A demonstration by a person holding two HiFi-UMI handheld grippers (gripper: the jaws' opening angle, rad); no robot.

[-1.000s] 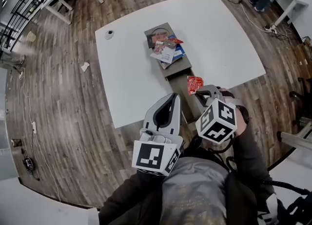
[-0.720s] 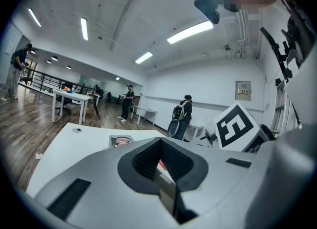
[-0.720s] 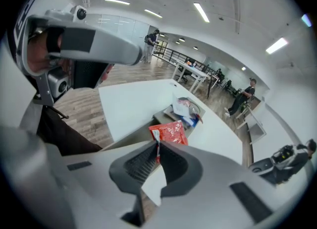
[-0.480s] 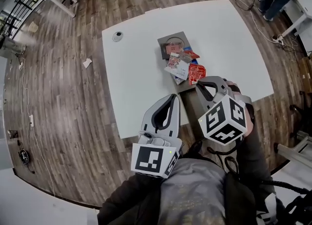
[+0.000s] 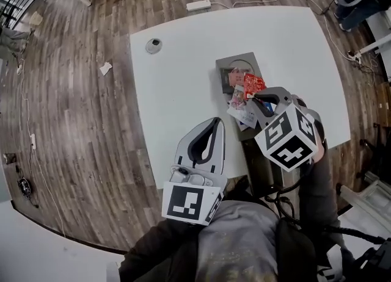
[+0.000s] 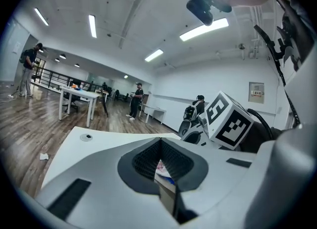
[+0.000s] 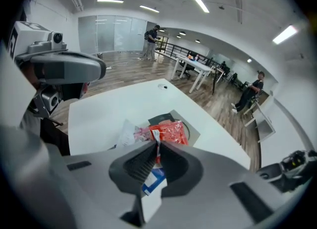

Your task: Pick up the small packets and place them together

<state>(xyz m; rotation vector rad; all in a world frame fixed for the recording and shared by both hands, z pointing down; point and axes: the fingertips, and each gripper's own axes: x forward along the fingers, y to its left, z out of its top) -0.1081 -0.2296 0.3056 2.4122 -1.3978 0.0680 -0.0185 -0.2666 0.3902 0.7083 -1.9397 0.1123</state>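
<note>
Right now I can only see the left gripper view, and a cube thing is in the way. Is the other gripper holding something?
Observer: Yes, the right gripper is shut on the edge of a red packet.
Operator: Where is it hanging?
Observer: Over the grey board, beside the pile of packets.
Operator: And where is my gripper?
Observer: The left gripper hovers over the near part of the white table.

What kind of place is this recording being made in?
Likely a big open-plan office or lab: wood-plank floor, ceiling strip lights, and white work tables with people standing around.
</note>
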